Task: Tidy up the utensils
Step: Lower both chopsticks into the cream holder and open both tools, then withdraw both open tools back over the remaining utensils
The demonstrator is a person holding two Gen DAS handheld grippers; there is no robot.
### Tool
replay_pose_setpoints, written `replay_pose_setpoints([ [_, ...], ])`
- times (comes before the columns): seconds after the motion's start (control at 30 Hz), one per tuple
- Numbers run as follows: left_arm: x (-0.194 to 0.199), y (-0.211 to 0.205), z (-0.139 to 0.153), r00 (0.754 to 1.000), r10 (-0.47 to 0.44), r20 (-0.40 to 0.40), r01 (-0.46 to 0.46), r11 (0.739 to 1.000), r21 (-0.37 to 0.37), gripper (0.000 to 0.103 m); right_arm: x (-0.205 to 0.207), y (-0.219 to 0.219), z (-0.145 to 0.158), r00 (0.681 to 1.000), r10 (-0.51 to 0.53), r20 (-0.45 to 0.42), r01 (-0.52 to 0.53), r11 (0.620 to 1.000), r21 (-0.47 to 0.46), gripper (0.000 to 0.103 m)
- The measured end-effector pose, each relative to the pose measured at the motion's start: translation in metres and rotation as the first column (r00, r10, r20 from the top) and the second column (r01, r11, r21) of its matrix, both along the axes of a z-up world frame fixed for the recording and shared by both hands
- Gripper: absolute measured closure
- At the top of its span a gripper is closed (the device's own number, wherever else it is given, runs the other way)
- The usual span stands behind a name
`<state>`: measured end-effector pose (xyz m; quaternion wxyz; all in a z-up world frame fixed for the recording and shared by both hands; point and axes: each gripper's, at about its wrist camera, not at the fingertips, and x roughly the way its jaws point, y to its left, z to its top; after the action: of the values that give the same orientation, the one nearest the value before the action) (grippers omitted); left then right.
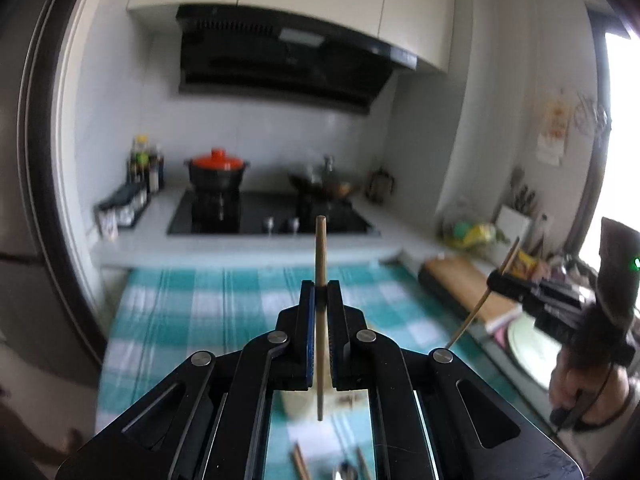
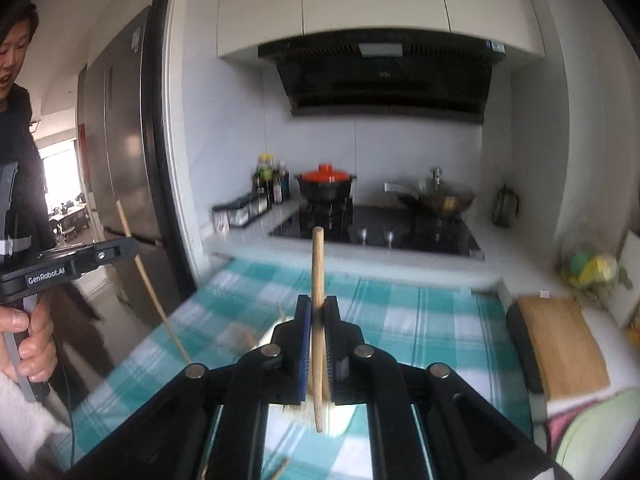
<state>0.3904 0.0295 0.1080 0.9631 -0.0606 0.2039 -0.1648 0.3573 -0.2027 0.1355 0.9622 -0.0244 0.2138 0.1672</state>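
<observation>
In the left wrist view my left gripper [image 1: 321, 286] is shut on a wooden chopstick [image 1: 320, 248], which stands almost upright between the pads, high over the teal checked cloth [image 1: 192, 312]. At the right of that view my right gripper [image 1: 496, 280] also pinches a thin chopstick [image 1: 476, 316]. The right wrist view shows the right gripper [image 2: 317, 302] shut on its chopstick [image 2: 317, 264], also near upright. At that view's left edge is the left gripper [image 2: 128, 246] with its slanted chopstick [image 2: 146, 276]. More chopsticks [image 1: 300, 464] and a spoon [image 1: 344, 472] lie blurred on the cloth below.
A black hob [image 2: 376, 232] carries a black pot with an orange lid [image 2: 326, 184] and a wok [image 2: 440, 200]. A spice rack [image 2: 240, 210] is at its left, a wooden cutting board [image 2: 564, 344] at right. A person [image 2: 16, 120] and a fridge [image 2: 116, 140] are at left.
</observation>
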Motion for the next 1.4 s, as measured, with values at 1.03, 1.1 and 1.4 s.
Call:
replay_pose_setpoints([
  [1.03,0.061,-0.022,-0.154,0.892,-0.018,-0.451,0.069,0.993,0.096,0.03,0.057,-0.018,-0.127,0.959,-0.036,-0.281,0.024,0.999,-0.046,0.054],
  [1.1,0.041,-0.014,-0.167,0.868,-0.017,-0.497,0.093,0.987,0.13,0.03,0.023,-0.029,-0.142,0.946,-0.039,-0.321,0.017,0.997,-0.069,0.053],
  [1.4,-0.091,0.024,-0.256,0.816,0.09,-0.571,0.052,0.972,0.229,0.029,-0.122,-0.056,-0.23,0.863,-0.082,-0.499,-0.026,0.978,-0.206,0.053],
])
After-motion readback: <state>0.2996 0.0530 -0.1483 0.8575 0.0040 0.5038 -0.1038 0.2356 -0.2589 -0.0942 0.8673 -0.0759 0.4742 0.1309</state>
